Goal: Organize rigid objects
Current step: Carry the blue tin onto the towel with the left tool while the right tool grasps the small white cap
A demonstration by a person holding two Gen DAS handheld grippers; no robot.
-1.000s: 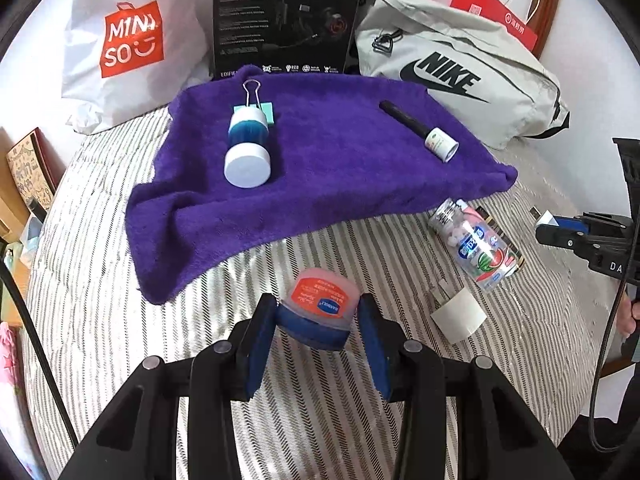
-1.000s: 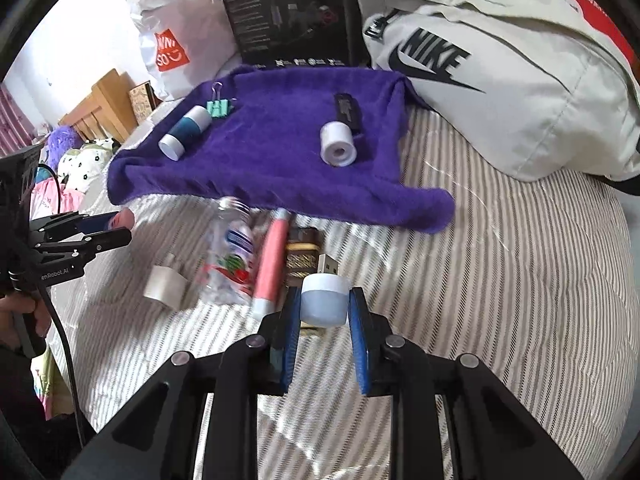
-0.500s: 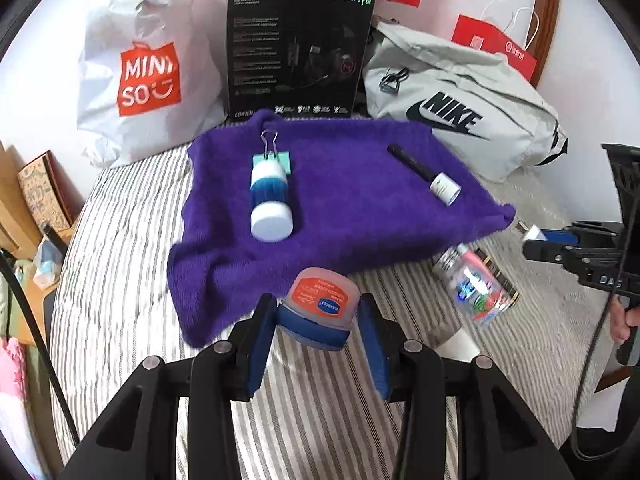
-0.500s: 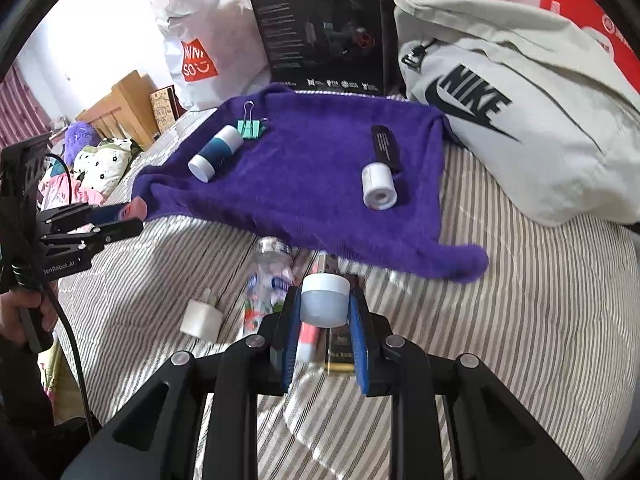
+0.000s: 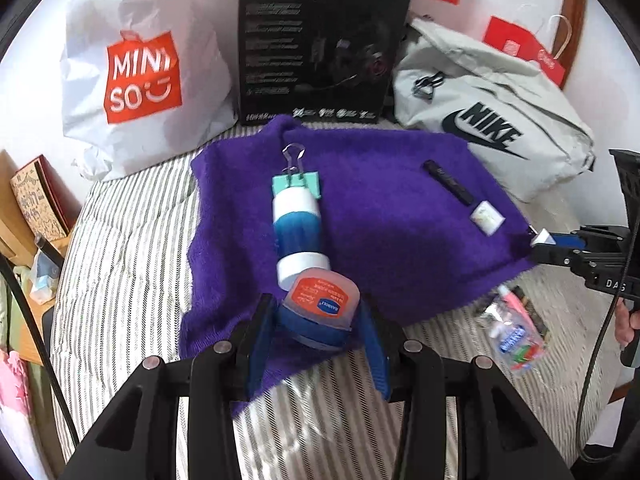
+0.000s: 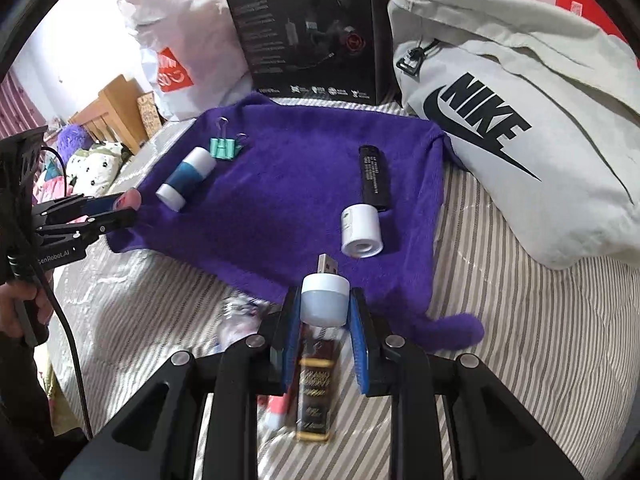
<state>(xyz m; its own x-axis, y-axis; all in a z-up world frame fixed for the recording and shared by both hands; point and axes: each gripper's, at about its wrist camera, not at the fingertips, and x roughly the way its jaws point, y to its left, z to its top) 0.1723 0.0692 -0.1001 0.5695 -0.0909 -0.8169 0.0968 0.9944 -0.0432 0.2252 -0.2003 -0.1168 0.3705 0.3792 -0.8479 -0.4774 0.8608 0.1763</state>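
My left gripper (image 5: 318, 334) is shut on a small blue jar with an orange lid (image 5: 322, 306), held over the near edge of the purple towel (image 5: 400, 240). My right gripper (image 6: 323, 322) is shut on a small white USB plug light (image 6: 324, 298), held at the towel's near edge (image 6: 280, 220). On the towel lie a blue and white bottle (image 5: 298, 236), a teal binder clip (image 5: 296, 184), a black stick (image 5: 450, 182) and a white cylinder (image 5: 486, 218). The right wrist view shows that bottle (image 6: 186, 180), clip (image 6: 224, 148), stick (image 6: 374, 176) and cylinder (image 6: 360, 232) too.
On the striped bed lie a clear bottle (image 5: 516, 336) and a pink tube (image 5: 516, 306); a dark gold-printed box (image 6: 316, 392) lies under my right gripper. A Miniso bag (image 5: 140, 72), black box (image 5: 320, 44) and Nike bag (image 5: 488, 120) line the back.
Both grippers have moved forward toward the towel with their objects still held. The loose items on the bed now lie beneath and behind them.
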